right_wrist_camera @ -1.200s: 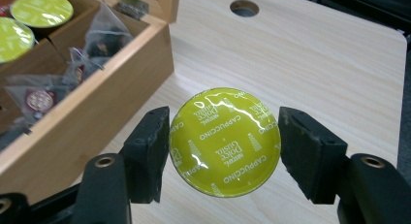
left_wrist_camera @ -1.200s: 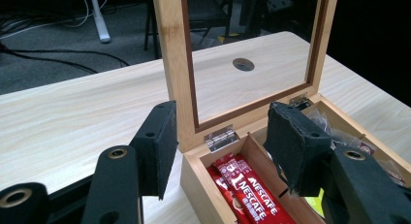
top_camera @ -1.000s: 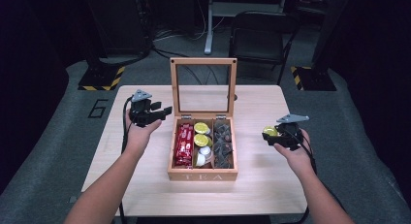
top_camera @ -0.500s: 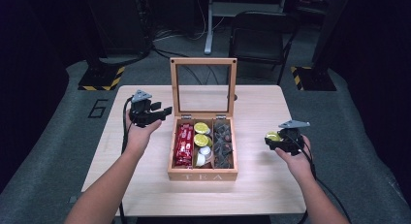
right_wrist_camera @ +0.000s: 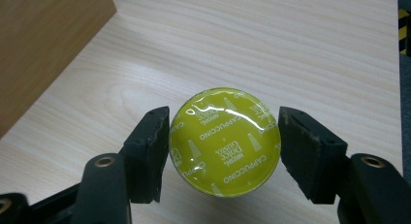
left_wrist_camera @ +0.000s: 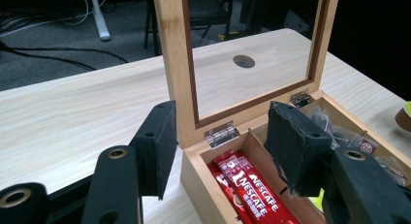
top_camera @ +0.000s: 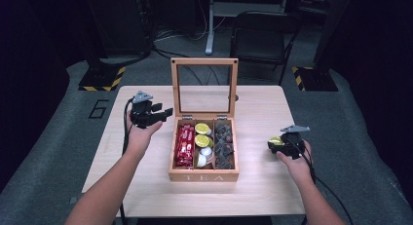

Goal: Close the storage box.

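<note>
Yellow-green foil catches the eye: a cappuccino capsule [right_wrist_camera: 225,141] sits clamped between the right tongs [right_wrist_camera: 225,145], out over the bare surface [top_camera: 263,186], well off to the side of the wooden tea box [top_camera: 203,175]. It looks already lifted out; setting it down remains, I'd judge. The left tongs [left_wrist_camera: 218,146] stand apart, empty, straddling the box's rear corner, just by the hinge.

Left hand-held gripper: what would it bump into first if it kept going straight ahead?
Probably the tea box's upright glass lid: the left hand-held gripper points at the lid's wooden frame near the hinge, though depth is hard to judge.
</note>
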Demonstrator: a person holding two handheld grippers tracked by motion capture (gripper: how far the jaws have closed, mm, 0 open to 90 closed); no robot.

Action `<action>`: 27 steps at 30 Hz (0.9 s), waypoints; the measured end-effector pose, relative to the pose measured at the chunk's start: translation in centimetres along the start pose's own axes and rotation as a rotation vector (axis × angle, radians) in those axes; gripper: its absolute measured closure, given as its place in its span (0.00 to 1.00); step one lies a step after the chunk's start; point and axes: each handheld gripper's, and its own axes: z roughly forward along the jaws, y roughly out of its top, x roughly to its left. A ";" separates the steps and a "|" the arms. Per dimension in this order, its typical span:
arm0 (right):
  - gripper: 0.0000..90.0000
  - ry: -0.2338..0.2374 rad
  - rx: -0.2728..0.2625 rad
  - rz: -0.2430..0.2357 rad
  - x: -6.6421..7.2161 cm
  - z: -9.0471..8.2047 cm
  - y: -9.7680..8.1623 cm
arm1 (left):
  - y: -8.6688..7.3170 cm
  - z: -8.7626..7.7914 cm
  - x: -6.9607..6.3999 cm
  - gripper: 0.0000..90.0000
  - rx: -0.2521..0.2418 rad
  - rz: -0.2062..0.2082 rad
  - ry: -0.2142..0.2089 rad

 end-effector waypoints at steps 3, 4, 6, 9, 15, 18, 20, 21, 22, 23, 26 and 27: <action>0.41 -0.007 0.013 0.000 -0.2 0.2 -0.2 | 0.0 0.0 0.0 0.50 0.000 -0.007 0.000; 0.41 -0.005 0.007 0.002 -0.3 0.3 -0.3 | 0.0 -0.1 0.0 0.50 0.002 -0.007 0.000; 0.41 -0.013 0.014 0.015 -0.3 0.4 -0.4 | -0.1 -0.1 0.1 0.50 0.003 -0.002 0.000; 0.41 -0.025 0.029 0.022 -0.4 0.6 -0.7 | -0.1 0.0 0.0 0.50 0.002 -0.007 0.001; 0.41 -0.028 0.027 0.035 -0.5 0.8 -1.2 | -0.1 0.1 -0.1 0.50 0.006 -0.001 -0.002; 0.41 -0.027 0.025 0.030 -0.5 0.9 -1.2 | -0.1 0.1 -0.1 0.50 0.006 -0.001 -0.002; 0.41 -0.026 0.026 0.032 -0.5 0.9 -1.2 | -0.1 0.2 -0.1 0.50 0.005 -0.004 -0.002; 0.40 -0.026 0.027 0.037 -0.5 0.9 -1.2 | -0.1 0.1 -0.1 0.50 0.007 -0.004 -0.002; 0.38 -0.017 0.023 0.025 -0.7 0.9 -1.2 | -0.1 0.1 -0.1 0.50 0.007 -0.004 -0.002; 0.37 -0.020 0.023 0.028 -0.7 0.9 -1.2 | -0.1 0.1 -0.1 0.50 0.009 0.000 -0.003; 0.35 -0.012 0.030 0.038 -0.6 0.7 -1.1 | -0.2 0.2 -0.1 0.50 0.007 -0.001 -0.002; 0.35 -0.023 0.020 0.043 -0.5 0.8 -1.1 | -0.2 0.2 -0.2 0.49 0.007 -0.004 -0.003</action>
